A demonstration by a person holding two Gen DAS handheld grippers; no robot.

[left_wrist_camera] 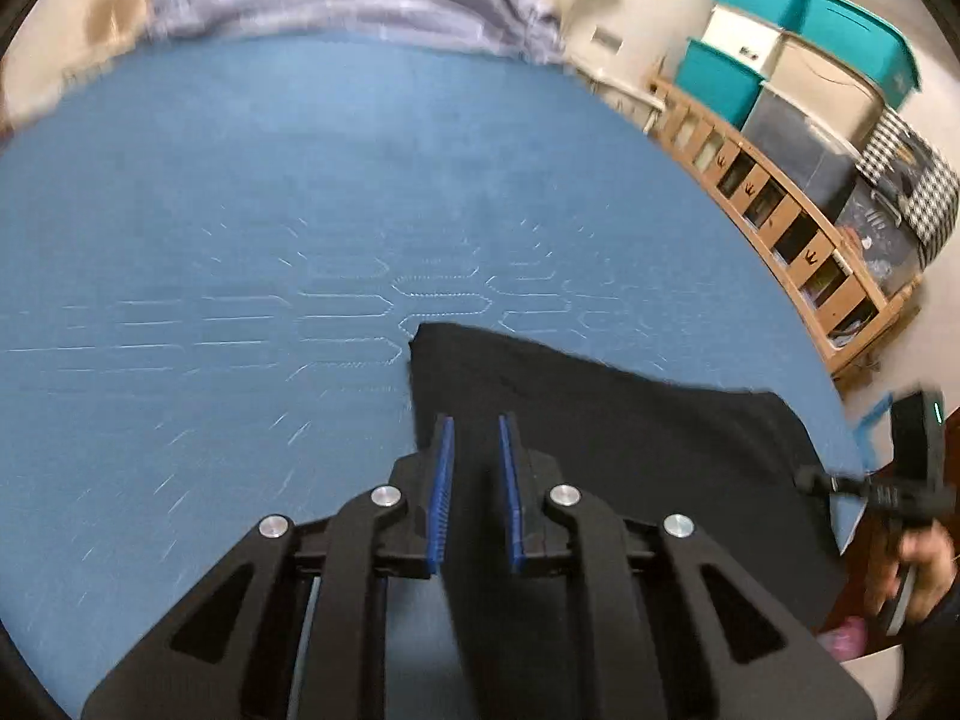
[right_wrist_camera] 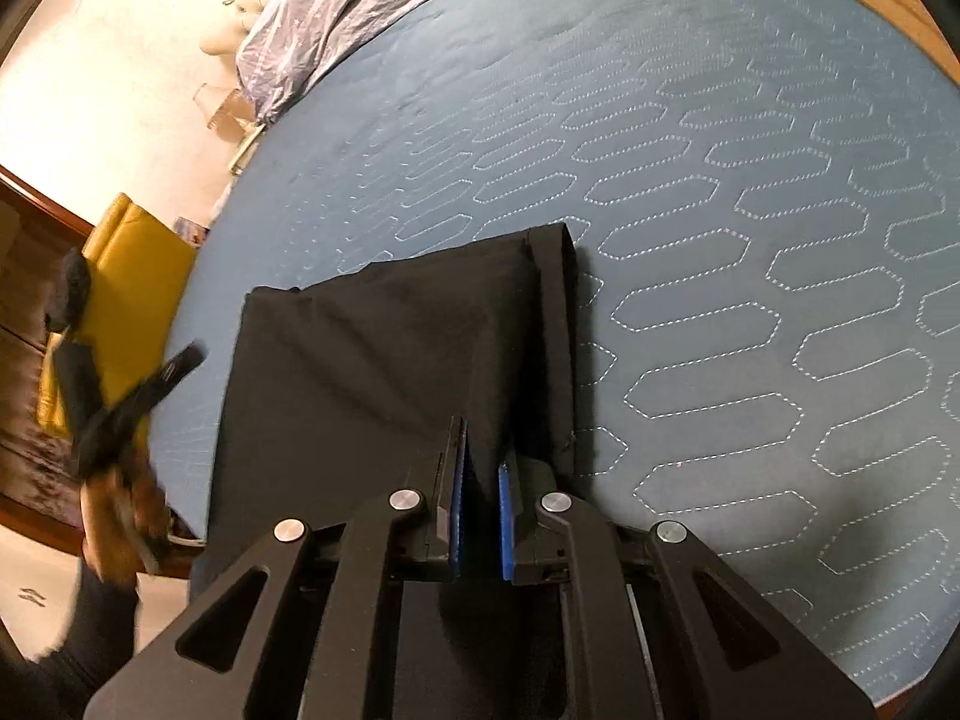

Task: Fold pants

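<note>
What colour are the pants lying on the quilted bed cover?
Black; the pants show best in the right wrist view, against the blue cover.

One pants [right_wrist_camera: 390,360]; two tools [left_wrist_camera: 474,420] [right_wrist_camera: 480,450]; three teal bins [left_wrist_camera: 720,81].

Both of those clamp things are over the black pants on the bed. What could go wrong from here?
The black pants lie close to the edge of the blue bedspread, so a pull might drag them off. The left tool view is blurred, suggesting quick motion that could ruffle the fold. The right tool has a narrow gap and may catch only one layer.
</note>
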